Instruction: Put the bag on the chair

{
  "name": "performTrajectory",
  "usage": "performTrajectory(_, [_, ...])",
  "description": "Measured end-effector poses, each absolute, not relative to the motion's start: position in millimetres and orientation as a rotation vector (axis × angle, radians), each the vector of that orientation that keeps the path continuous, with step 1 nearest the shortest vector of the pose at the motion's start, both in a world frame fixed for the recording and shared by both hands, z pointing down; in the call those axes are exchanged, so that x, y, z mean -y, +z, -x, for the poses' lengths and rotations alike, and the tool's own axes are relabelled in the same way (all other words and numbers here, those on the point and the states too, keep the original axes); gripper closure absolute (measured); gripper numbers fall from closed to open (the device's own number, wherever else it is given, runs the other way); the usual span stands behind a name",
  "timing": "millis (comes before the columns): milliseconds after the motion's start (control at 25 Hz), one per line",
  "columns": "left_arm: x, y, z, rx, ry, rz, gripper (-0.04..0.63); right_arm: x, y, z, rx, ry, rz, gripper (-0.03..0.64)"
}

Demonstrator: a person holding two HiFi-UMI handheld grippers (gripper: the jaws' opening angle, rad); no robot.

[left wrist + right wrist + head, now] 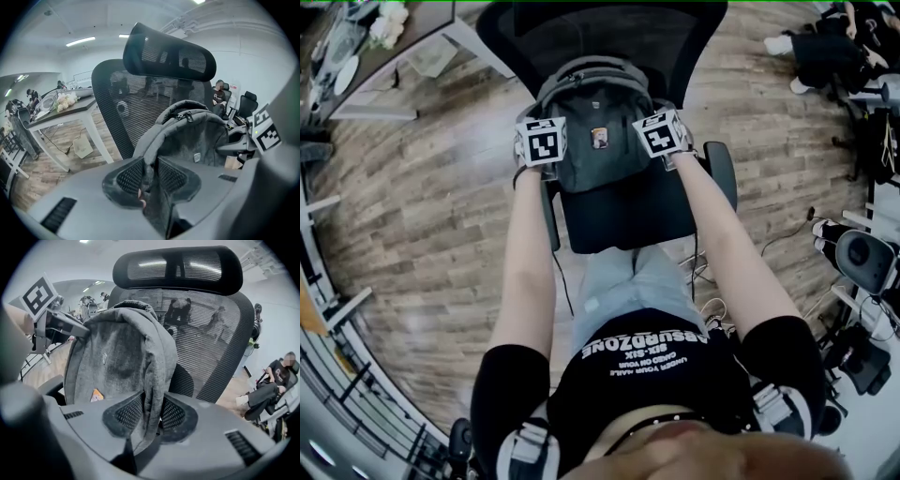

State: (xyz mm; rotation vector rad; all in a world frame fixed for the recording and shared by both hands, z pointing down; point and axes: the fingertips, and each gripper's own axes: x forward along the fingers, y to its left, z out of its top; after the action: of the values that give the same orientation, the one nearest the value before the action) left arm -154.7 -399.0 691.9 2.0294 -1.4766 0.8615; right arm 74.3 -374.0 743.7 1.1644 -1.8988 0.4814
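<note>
The bag (595, 141) stands upright in front of the chair's backrest, its top just under the headrest (178, 266) and its base down at the seat. From the head view I cannot tell whether the base bears its full weight on the seat or only brushes it. My left gripper (151, 176) is clamped on a fold of the bag's grey fabric on the left flank, the mesh pads pressing it from both sides. My right gripper (151, 416) pinches the padded right edge the same way, the cloth squeezed flat between its pads. Both grips sit about halfway up the bag, level with each other, inside the line of the chair's armrests.

The chair (628, 216) faces me squarely, with bare seat showing in front of the bag. A white-legged table (70, 112) stands well off to the chair's left, on the wooden floor (422, 197).

I judge this to be the placing step, nearly finished. The next move calls for settling the base firmly on the seat, leaning the bag against the backrest so it cannot tip forward, then spreading both sets of jaws and drawing back without dragging the fabric.
</note>
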Motion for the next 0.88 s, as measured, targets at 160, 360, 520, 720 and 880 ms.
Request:
performTrajectory(160, [403.0, 694.0, 159.3, 1.464, 0.841, -2.016, 0.491, 375.9, 744.3, -70.4, 1.893, 0.474, -1.155, 0.515])
performTrajectory(360, [393.6, 684.3, 156.3, 1.459, 0.806, -2.080, 0.489, 366.4, 742.4, -67.3, 1.858, 0.505, -1.105, 0.425])
performTrajectory(520, [382.4, 661.5, 151.1, 1.502, 0.729, -2.097, 0.466, 355.8, 720.2, -64.9, 1.926, 0.554, -1.153, 0.359])
performTrajectory(720, [367.1, 613.4, 142.3, 1.540, 0.667, -2.214, 0.463, 350.9, 664.5, -63.2, 2.061, 0.588, -1.323, 0.354])
performTrajectory(880, [341.9, 581.5, 127.3, 1.446, 0.639, -2.324, 0.465, 329.0, 619.1, -44.9, 2.175, 0.568, -1.309, 0.365])
